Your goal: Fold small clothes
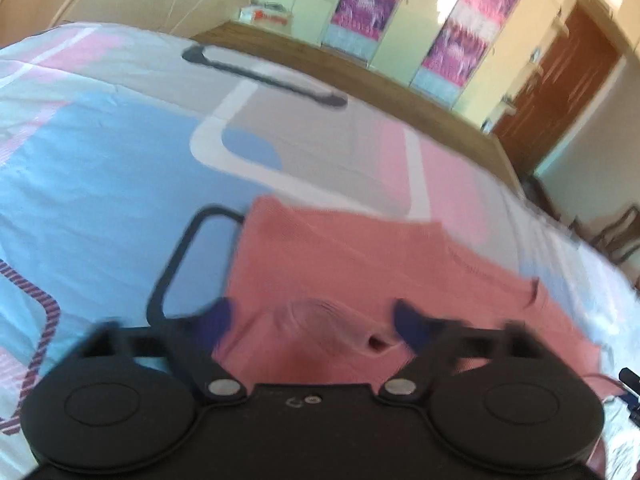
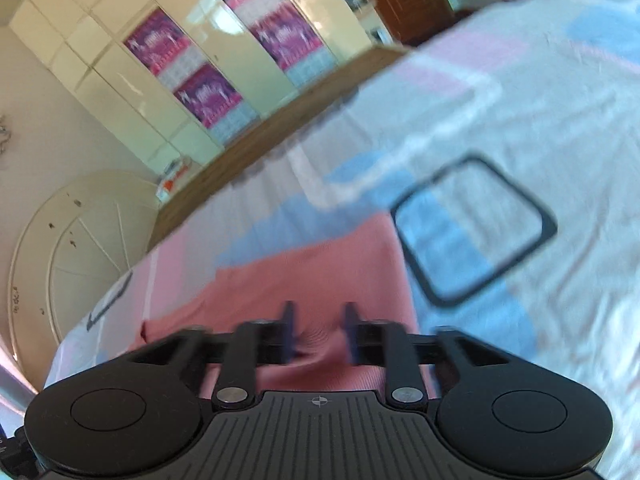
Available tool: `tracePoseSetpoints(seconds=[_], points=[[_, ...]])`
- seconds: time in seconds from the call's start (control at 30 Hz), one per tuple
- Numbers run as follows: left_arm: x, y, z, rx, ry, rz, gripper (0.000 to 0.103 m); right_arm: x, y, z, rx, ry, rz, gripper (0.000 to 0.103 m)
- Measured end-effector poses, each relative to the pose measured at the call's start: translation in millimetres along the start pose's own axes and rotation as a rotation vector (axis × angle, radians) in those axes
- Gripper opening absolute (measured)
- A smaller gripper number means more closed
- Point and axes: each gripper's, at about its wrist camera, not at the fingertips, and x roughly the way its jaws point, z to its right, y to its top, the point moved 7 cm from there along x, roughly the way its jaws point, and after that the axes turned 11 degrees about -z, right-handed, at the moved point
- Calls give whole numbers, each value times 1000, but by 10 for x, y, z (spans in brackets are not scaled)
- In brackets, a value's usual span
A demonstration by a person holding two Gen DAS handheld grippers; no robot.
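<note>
Underneath everything lies a bedspread in blocks of pale blue, pink, grey and white, printed with dark rounded-rectangle outlines, filling most of both wrist views. At twelve o'clock beyond it stand cream wardrobe doors with purple-and-pink panels. On the bedspread lies a salmon-pink knitted garment, spread fairly flat, reaching from the centre to six o'clock in each view. Over its near part, the left gripper has its blue-tipped fingers spread wide around a raised pucker of the knit. Closer-set, the right gripper stands narrow, a ridge of pink fabric bunched between its pads.
</note>
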Motion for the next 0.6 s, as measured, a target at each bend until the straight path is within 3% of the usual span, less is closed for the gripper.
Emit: tracePoseSetpoints(seconds=[0.13, 0.27, 0.43, 0.6], points=[[-63, 71, 4, 53, -69, -11, 90, -75, 113, -48, -112, 11, 33, 48], [85, 50, 158, 202, -24, -50, 90, 95, 26, -126, -273, -20, -29, 48], [359, 50, 276, 301, 30, -68, 72, 336, -95, -206, -378, -41, -81, 48], [478, 74, 318, 387, 53, -68, 68, 477, -117, -241, -453, -40, -121, 48]])
